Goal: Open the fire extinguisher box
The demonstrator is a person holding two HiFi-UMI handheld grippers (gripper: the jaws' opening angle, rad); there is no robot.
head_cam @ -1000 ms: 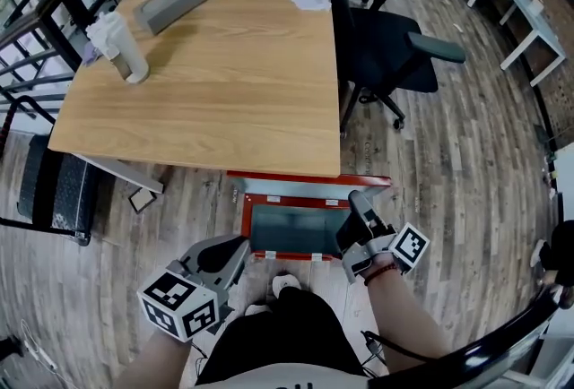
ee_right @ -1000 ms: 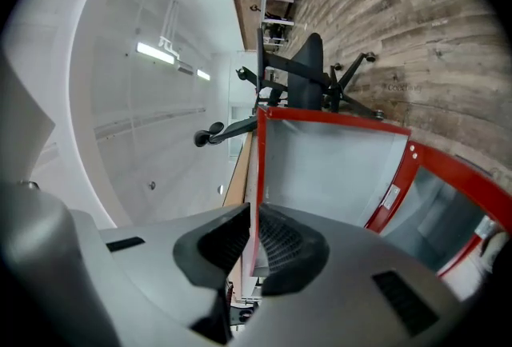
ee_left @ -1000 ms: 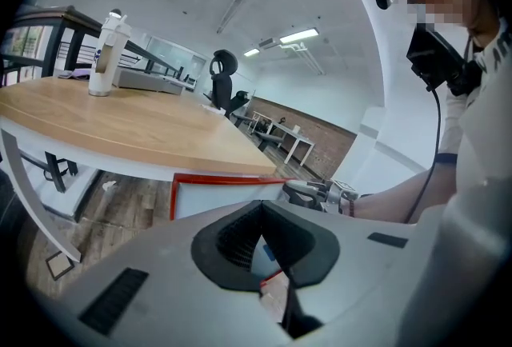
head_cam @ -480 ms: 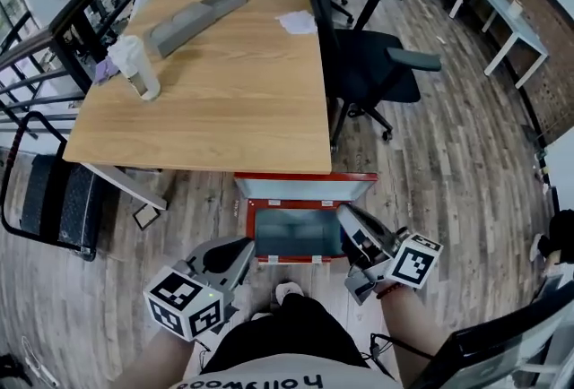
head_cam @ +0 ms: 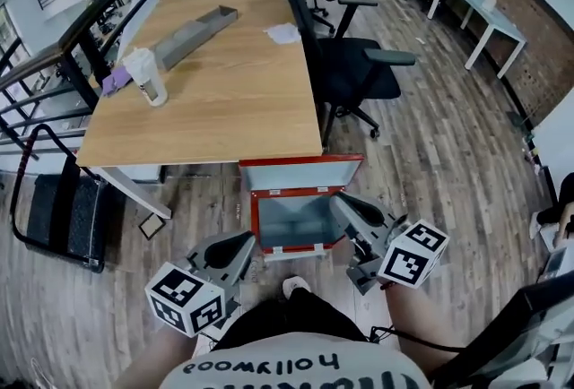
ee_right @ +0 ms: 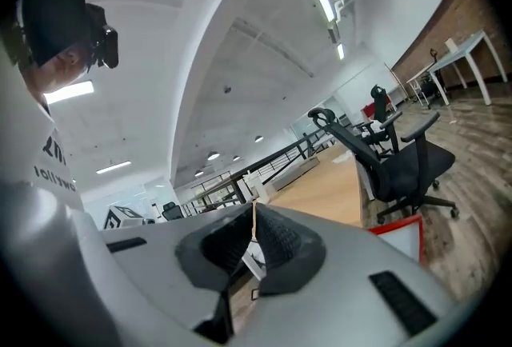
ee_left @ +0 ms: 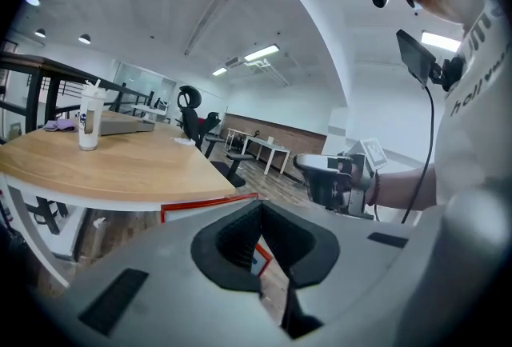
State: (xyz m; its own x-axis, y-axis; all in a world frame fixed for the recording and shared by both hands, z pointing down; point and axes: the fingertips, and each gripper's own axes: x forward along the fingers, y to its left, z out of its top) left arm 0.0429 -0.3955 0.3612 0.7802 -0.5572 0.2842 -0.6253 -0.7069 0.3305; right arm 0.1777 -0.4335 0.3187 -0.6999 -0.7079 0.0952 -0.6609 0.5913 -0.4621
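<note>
My right claw (head_cam: 341,201) is shut on nothing beside the fire extinguisher box (head_cam: 296,221). My left claw (head_cam: 242,246), also shut and empty, hangs off its left corner. Both idle, I judge, since the lid (head_cam: 300,173) stands raised. The box lies on the floor by the table (head_cam: 224,91), long side across me, mouth upward, seemingly empty.

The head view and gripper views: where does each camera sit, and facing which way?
Head view: on the person's head, looking steeply down at the open fire extinguisher box by the wooden table; left gripper, right gripper and shirt show.
Left gripper view: on that gripper, looking along its shut jaws past the table; right gripper and forearm show.
Right gripper view: on that gripper, along its shut jaws toward an office chair; the shirt shows.
Shared: both gripper views catch the table and the box's red rim.
</note>
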